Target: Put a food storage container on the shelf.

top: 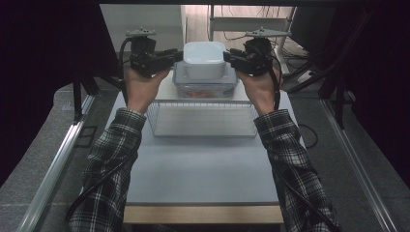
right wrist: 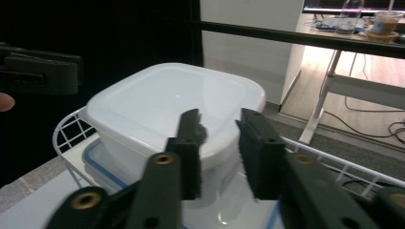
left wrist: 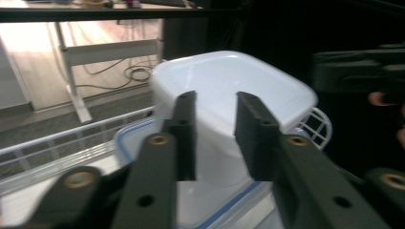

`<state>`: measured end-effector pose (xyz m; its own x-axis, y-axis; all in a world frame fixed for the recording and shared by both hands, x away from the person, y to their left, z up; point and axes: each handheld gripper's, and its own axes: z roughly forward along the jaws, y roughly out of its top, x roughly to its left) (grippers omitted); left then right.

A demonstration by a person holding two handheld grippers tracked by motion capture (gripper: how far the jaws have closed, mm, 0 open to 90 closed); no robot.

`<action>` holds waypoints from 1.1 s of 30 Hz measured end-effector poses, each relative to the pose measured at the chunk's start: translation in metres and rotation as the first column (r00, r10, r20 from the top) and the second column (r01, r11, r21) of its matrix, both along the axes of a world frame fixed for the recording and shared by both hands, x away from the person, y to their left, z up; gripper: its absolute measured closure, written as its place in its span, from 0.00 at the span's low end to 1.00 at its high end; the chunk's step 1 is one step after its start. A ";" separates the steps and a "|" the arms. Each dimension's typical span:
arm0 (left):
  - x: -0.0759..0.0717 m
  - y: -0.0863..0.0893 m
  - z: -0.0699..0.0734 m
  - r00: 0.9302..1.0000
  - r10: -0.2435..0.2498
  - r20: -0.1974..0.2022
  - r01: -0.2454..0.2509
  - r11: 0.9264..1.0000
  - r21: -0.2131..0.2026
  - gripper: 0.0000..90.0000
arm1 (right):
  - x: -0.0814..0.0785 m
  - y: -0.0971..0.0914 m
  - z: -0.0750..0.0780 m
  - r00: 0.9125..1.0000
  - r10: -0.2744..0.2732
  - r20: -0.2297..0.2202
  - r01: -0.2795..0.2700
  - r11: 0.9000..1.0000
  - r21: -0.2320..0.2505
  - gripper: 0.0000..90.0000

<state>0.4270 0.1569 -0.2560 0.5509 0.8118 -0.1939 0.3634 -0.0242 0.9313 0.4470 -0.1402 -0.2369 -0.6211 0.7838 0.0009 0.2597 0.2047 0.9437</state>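
A pale grey rectangular table [top: 203, 164] with a light wooden front edge carries a white wire basket [top: 203, 118]. Behind it, a white metal desk frame [left wrist: 81, 76] stands on a wood-toned floor [left wrist: 33, 62] with loose black cables [left wrist: 136, 72]. Grey carpet [top: 358, 159] lies beside the table.

upper container [top: 204, 54]: white
lower container [top: 205, 87]: clear, blue-edged lid, orange contents
basket [top: 203, 118]: white wire
sleeves [top: 113, 159]: black-and-white plaid
bench [top: 203, 169]: pale grey
grippers [top: 176, 57]: black
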 end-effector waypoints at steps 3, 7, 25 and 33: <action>0.009 -0.002 -0.011 0.999 0.027 -0.027 -0.026 0.999 0.030 0.92 | 0.004 -0.003 -0.007 1.000 -0.018 -0.013 0.018 1.000 -0.010 0.91; 0.019 -0.007 -0.020 0.998 0.045 -0.049 -0.042 0.998 0.052 0.94 | 0.015 -0.002 -0.018 0.999 -0.032 -0.044 0.031 0.999 -0.031 0.94; 0.015 -0.013 -0.023 0.999 0.029 -0.032 -0.027 0.996 0.080 0.90 | 0.017 -0.010 -0.029 0.998 -0.028 -0.063 0.026 0.999 -0.040 0.89; -0.013 -0.012 -0.035 0.999 -0.038 -0.024 0.040 0.992 0.121 0.71 | -0.005 -0.024 -0.037 0.998 0.020 -0.060 -0.023 0.998 -0.056 0.74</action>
